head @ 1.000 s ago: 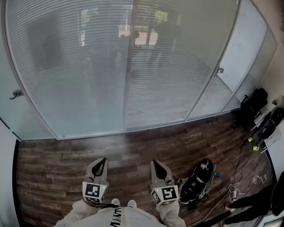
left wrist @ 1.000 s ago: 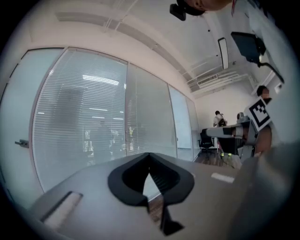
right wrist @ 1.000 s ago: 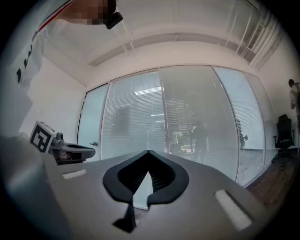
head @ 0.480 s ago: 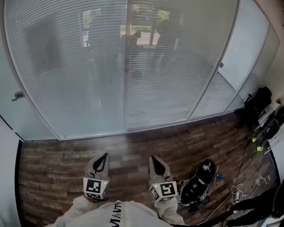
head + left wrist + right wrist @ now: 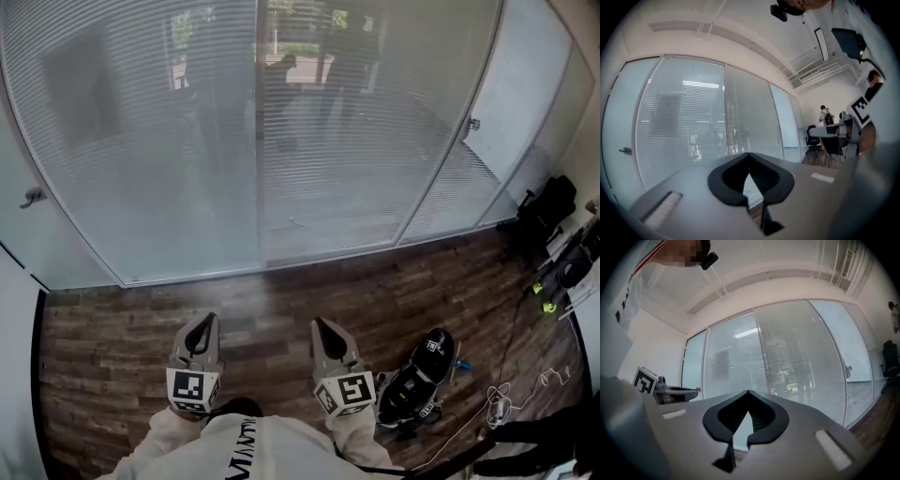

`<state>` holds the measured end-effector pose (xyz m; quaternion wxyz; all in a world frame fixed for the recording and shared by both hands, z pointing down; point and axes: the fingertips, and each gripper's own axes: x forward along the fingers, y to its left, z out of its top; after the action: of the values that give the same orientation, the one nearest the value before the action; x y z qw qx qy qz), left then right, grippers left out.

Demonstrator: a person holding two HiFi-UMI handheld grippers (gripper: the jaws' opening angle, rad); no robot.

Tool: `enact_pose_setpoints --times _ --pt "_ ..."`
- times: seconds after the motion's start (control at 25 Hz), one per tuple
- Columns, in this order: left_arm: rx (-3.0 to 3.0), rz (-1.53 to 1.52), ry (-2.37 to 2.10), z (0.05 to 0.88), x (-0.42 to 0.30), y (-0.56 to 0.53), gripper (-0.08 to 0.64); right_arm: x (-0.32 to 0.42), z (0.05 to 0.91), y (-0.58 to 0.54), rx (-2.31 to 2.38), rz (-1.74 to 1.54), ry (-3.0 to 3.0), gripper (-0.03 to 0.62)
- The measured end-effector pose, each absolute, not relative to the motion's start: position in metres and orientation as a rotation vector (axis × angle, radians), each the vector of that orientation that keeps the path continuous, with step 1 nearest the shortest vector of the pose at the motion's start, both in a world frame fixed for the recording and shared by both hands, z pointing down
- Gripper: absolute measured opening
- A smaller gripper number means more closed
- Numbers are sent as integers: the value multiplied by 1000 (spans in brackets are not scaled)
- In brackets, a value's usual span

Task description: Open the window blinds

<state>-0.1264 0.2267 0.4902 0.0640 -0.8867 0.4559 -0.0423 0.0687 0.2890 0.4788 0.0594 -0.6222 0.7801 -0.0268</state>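
Observation:
The window blinds [image 5: 187,141] hang with their slats shut behind tall glass panels that fill the far side of the head view. They also show ahead in the left gripper view, blinds [image 5: 689,122], and in the right gripper view, blinds [image 5: 787,362]. My left gripper [image 5: 207,320] and right gripper [image 5: 320,324] are held side by side over the wooden floor, well short of the glass and pointing at it. Both are shut with nothing between the jaws. The shut tips show as left gripper [image 5: 749,154] and right gripper [image 5: 748,392].
A door handle [image 5: 34,197] sits on the glass at far left, another handle [image 5: 472,123] at right. A black backpack [image 5: 417,375] lies on the wooden floor [image 5: 281,300] beside my right gripper. Cables [image 5: 511,398] and a dark bag [image 5: 548,211] lie at the right.
Both grippers have drifted a little to the left together as the person shifted. Their jaws have stayed shut and empty.

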Motion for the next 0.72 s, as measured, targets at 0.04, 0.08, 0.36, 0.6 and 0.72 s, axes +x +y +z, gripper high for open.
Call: enact_pose_setpoints --times 0.04,0.08,0.36,0.6,0.72 --pt "-2675 -130 1383 491 -127 227 0 68 480 289 -1883 -83 2369 0" --pt "-2672 -133 1388 492 -128 227 0 68 482 288 -1883 -87 2375 0" --pt "-2683 -138 1438 503 -140 209 0 63 492 270 -1872 -125 2403 0" --pt "-2696 -139 1434 509 -134 168 0 70 495 233 -1906 -137 2403 0" --pt "-2713 -125 1429 509 -134 139 0 69 494 204 -1914 -132 2411 0"
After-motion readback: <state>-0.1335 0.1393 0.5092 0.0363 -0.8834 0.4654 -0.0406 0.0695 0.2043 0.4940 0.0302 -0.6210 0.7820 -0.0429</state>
